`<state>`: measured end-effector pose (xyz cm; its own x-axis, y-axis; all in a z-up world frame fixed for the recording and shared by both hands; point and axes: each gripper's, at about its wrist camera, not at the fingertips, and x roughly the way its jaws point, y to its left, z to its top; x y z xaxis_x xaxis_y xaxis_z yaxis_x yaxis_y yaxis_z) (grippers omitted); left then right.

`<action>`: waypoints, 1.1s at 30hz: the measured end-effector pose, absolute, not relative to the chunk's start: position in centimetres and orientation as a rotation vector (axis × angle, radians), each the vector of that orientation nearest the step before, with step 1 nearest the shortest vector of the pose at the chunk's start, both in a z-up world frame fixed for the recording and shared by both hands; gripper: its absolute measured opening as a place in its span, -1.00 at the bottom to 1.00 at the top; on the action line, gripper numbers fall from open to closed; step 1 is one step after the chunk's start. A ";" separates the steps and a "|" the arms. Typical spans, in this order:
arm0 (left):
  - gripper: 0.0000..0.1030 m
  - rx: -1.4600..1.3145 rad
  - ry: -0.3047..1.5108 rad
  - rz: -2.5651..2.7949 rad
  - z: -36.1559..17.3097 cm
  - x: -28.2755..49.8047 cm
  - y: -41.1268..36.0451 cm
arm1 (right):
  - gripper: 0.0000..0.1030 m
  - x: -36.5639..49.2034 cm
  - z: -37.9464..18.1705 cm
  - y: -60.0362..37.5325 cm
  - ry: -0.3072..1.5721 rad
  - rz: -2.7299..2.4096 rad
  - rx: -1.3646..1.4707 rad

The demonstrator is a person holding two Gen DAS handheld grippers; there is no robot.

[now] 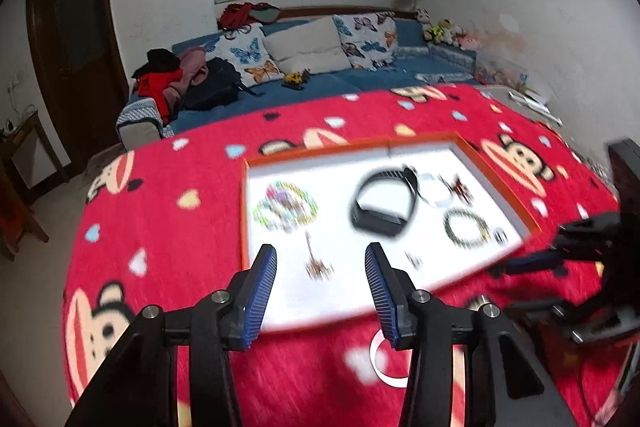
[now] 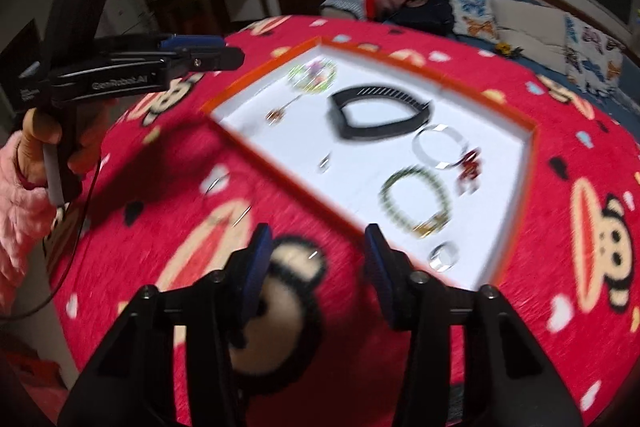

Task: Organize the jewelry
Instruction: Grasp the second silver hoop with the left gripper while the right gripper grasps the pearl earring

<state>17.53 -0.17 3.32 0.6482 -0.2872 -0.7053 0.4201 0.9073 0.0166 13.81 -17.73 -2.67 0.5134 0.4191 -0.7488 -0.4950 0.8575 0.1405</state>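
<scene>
The left tool (image 2: pixel 200 49) carries the lettering "GenRobot.AI" along its black side.

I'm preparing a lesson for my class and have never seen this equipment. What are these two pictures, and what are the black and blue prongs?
A person holds a two-finger gripper in each hand; each carries a camera looking along its fingers. One picture is from the left gripper, the other from the right gripper. Both are open and hold nothing. On the red blanket lies an orange-edged tray with a black band, a green bead bracelet, a pale multicoloured bracelet and small blurred pieces.
</scene>
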 end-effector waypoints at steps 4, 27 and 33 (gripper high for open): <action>-0.04 0.208 0.818 -0.448 1.6 14.6 -0.8 | -0.29 14.4 -3.9 -17.6 0.913 0.560 -0.086; 0.12 0.302 0.935 -0.585 -4.1 13.6 -4.0 | -0.77 14.4 -4.4 -16.8 0.931 0.582 -0.146; 0.11 0.317 0.918 -0.612 -4.2 13.8 -3.8 | -0.77 14.3 -4.3 -16.8 0.930 0.585 -0.137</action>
